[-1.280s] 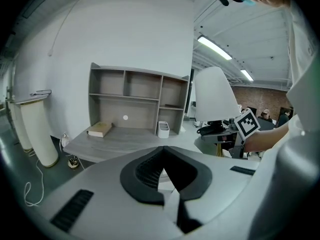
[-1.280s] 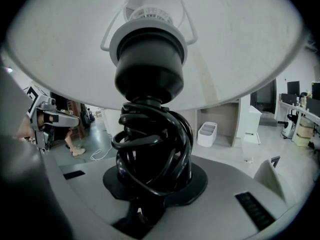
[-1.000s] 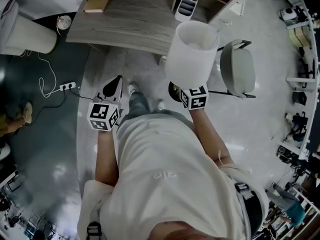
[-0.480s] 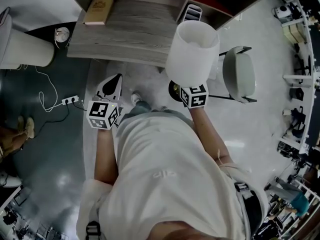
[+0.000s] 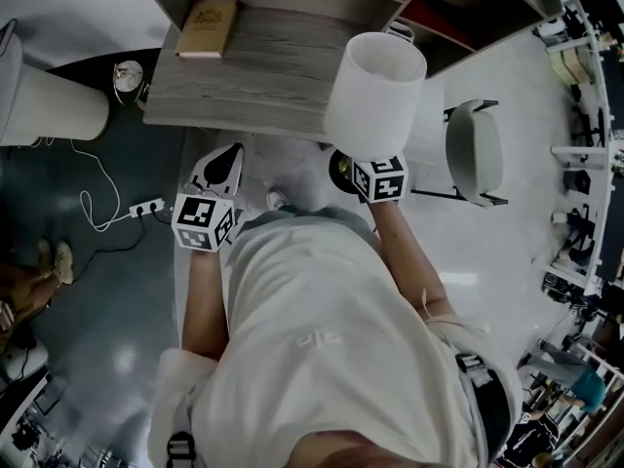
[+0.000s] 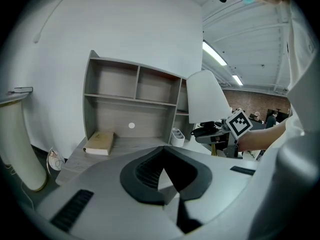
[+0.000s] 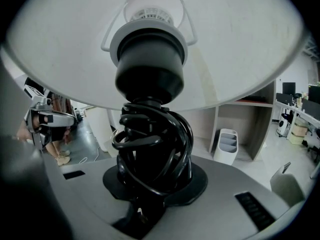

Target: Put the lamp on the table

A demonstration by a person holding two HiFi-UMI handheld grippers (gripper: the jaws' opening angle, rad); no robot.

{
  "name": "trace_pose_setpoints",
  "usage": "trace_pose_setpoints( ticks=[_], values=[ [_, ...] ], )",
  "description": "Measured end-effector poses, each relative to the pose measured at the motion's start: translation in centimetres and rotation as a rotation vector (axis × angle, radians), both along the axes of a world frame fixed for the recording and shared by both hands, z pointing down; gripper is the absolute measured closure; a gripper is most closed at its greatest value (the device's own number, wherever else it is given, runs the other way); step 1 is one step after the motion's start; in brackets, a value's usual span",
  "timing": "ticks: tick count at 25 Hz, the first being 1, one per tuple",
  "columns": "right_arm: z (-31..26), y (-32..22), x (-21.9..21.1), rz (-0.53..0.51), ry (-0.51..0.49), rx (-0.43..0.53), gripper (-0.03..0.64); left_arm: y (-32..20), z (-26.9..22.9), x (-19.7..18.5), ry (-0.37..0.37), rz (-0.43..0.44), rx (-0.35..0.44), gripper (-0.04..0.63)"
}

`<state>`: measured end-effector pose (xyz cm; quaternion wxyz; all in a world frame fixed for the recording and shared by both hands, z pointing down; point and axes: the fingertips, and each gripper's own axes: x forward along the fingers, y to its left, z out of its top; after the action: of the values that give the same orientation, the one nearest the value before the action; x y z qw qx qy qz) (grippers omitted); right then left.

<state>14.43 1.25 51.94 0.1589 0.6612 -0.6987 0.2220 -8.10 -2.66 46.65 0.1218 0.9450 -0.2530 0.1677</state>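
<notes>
The lamp has a white conical shade (image 5: 375, 96) and a black stem wrapped in coiled cord (image 7: 152, 149). My right gripper (image 5: 366, 169) is shut on that stem and holds the lamp upright, at the near right edge of the grey wooden table (image 5: 263, 76). In the left gripper view the lamp shade (image 6: 206, 98) rises to the right, beside the desk shelves. My left gripper (image 5: 219, 169) hangs lower left, short of the table's front edge, jaws shut with nothing in them.
A tan book (image 5: 207, 29) lies on the table's far left. A white organiser (image 7: 226, 145) stands on the desk by the shelves (image 6: 135, 104). A grey chair (image 5: 475, 154) is to the right. A power strip (image 5: 146, 208) and cable lie on the floor left.
I have stepped closer to the table. The lamp, still held by my right gripper, now reaches over the table's near right edge. My left gripper has kept its pose.
</notes>
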Motion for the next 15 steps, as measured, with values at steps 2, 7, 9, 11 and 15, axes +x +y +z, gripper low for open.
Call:
trace_pose_setpoints(
  ticks=[2, 7, 9, 11, 15],
  values=[
    [0.0, -1.3, -0.6, 0.000, -0.002, 0.001, 0.508, -1.0, 0.0, -0.8, 0.004, 0.003, 0.001, 0.581],
    [0.0, -4.2, -1.4, -0.010, 0.010, -0.019, 0.508, -2.7, 0.4, -2.2, 0.010, -0.011, -0.017, 0.581],
    [0.0, -5.3, -1.4, -0.019, 0.017, -0.024, 0.508, -3.1, 0.5, -2.4, 0.013, -0.020, -0.025, 0.581],
    [0.2, -6.3, -1.4, -0.032, 0.020, -0.030, 0.508, -3.2, 0.5, -2.5, 0.014, -0.028, -0.031, 0.581],
    [1.0, -8.9, -1.4, -0.062, 0.018, -0.050, 0.508, -4.0, 0.9, -2.7, 0.005, -0.056, -0.046, 0.581]
  ],
)
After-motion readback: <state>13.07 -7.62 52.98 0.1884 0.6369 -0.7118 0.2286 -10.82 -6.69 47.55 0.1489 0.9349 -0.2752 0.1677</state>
